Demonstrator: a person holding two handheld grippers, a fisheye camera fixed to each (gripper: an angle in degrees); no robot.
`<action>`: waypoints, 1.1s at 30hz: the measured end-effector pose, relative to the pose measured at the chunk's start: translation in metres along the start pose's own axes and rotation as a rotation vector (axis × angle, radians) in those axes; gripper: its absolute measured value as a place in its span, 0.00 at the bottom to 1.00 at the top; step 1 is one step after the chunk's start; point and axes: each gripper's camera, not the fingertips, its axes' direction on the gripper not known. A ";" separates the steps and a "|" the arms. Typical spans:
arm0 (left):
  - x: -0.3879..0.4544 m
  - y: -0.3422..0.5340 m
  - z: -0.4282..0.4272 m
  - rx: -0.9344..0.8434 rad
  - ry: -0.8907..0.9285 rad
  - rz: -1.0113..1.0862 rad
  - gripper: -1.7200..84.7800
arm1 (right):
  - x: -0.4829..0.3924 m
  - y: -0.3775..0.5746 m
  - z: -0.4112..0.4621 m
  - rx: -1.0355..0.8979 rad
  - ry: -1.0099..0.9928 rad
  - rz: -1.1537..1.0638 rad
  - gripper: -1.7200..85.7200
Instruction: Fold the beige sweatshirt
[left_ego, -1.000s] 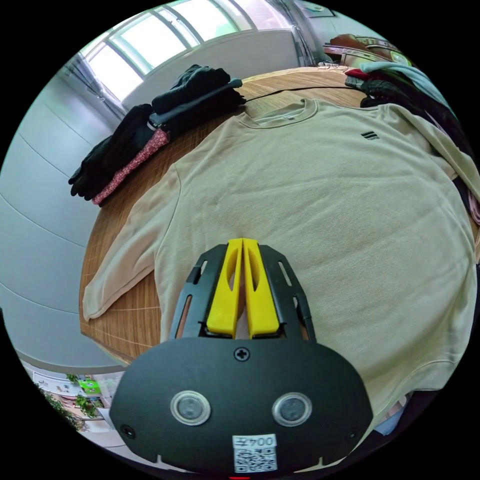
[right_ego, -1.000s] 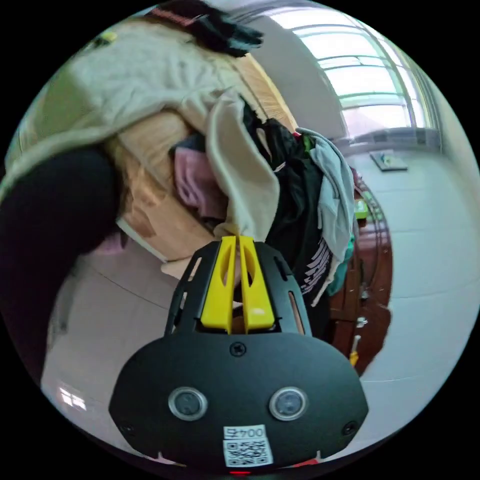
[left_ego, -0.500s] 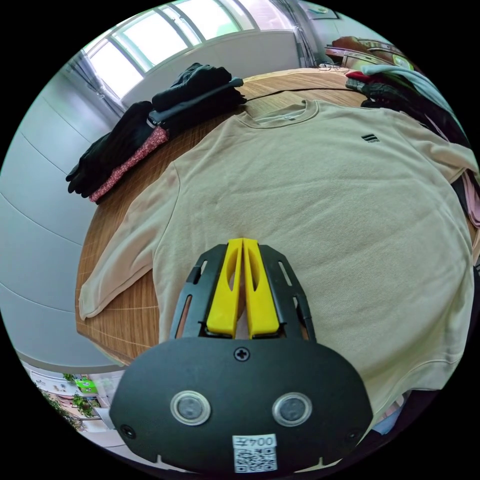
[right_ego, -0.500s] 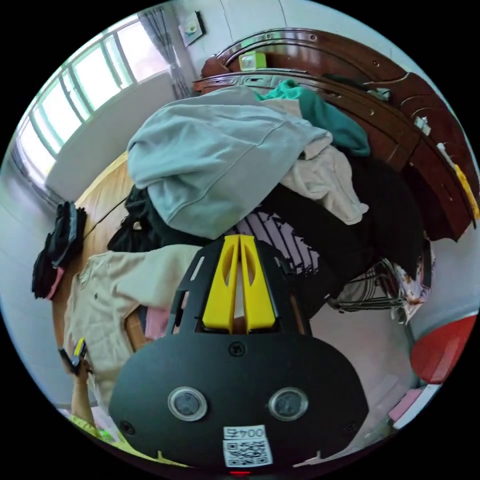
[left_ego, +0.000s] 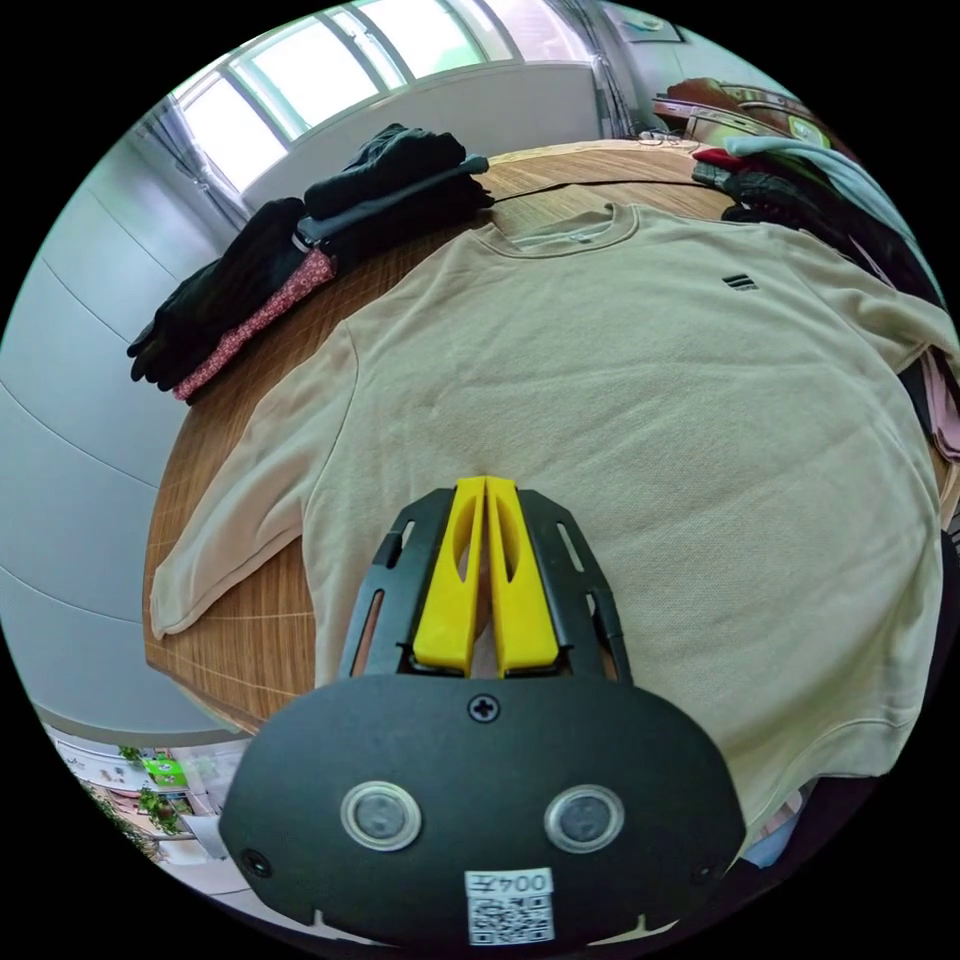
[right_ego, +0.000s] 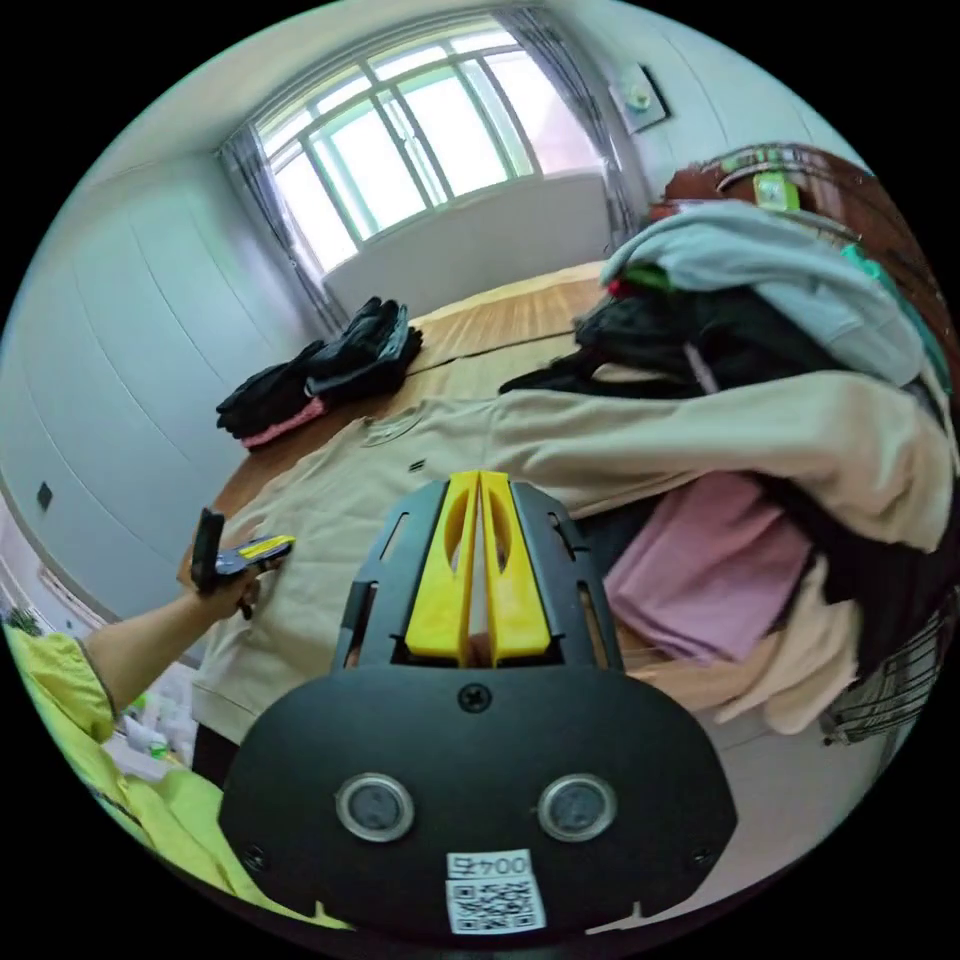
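Above the lower body of the beige sweatshirt (left_ego: 640, 400), the left gripper (left_ego: 485, 490) is held with its yellow jaws pressed together and nothing between them. From its tips the garment runs straight ahead, front up on the wooden table (left_ego: 240, 640), hem nearest and collar farthest, so the long axis lies in line with the jaws. One sleeve is spread flat to the side, ending near the table edge.

The right gripper (right_ego: 478, 485) is held off to the sweatshirt's other side, jaws likewise closed and empty. Ahead of it the other sleeve is draped up over a pile of unfolded clothes (right_ego: 760, 330) rather than lying flat. That sleeve is judged to fall to the right gripper, being nearer; the flat sleeve and hem to the left. A stack of dark folded clothes (left_ego: 300, 260) sits beyond the collar.
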 end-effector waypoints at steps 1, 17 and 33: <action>-0.001 0.000 -0.002 -0.001 0.007 -0.003 0.02 | -0.005 0.003 0.012 -0.020 -0.027 0.017 0.01; -0.086 -0.184 -0.005 0.057 -0.080 -0.050 0.03 | 0.064 -0.013 0.138 -0.202 -0.654 0.247 0.01; -0.073 -0.225 0.057 0.006 -0.180 0.098 0.02 | 0.086 -0.034 0.130 -0.203 -0.670 0.215 0.01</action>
